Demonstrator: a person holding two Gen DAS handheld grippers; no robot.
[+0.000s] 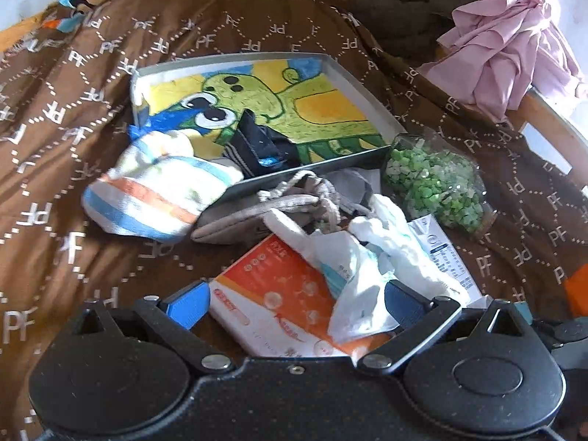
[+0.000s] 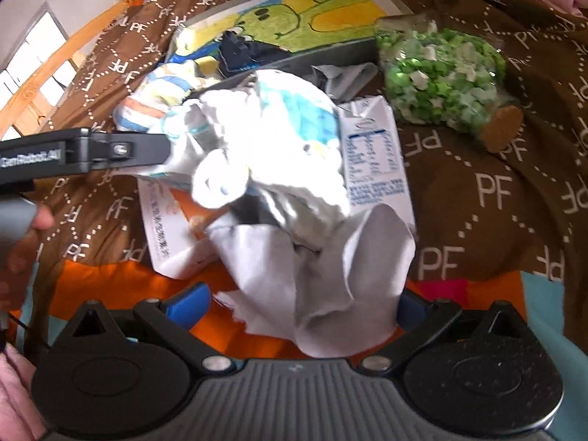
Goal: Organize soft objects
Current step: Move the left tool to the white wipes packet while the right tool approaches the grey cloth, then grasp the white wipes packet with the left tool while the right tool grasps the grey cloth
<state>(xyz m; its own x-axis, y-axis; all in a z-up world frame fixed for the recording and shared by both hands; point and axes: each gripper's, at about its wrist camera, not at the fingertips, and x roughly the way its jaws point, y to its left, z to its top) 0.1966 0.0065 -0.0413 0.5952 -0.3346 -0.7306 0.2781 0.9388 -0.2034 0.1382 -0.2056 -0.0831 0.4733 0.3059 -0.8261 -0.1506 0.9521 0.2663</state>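
A grey tray with a green dinosaur drawing lies on the brown bedspread. A dark sock sits in it, and a striped sock hangs over its near left corner. In front lie a grey drawstring pouch and a crumpled white cloth resting on an orange-and-white box. My left gripper is open over the box, its right finger against the cloth. In the right wrist view the white cloth fills the space between the spread fingers of my open right gripper. The left gripper's finger touches the cloth's left edge.
A clear jar of green paper stars with a cork lies right of the tray. A flattened white carton lies under the cloth. A pink garment is bunched at the far right by a wooden rail. A hand holds the left gripper.
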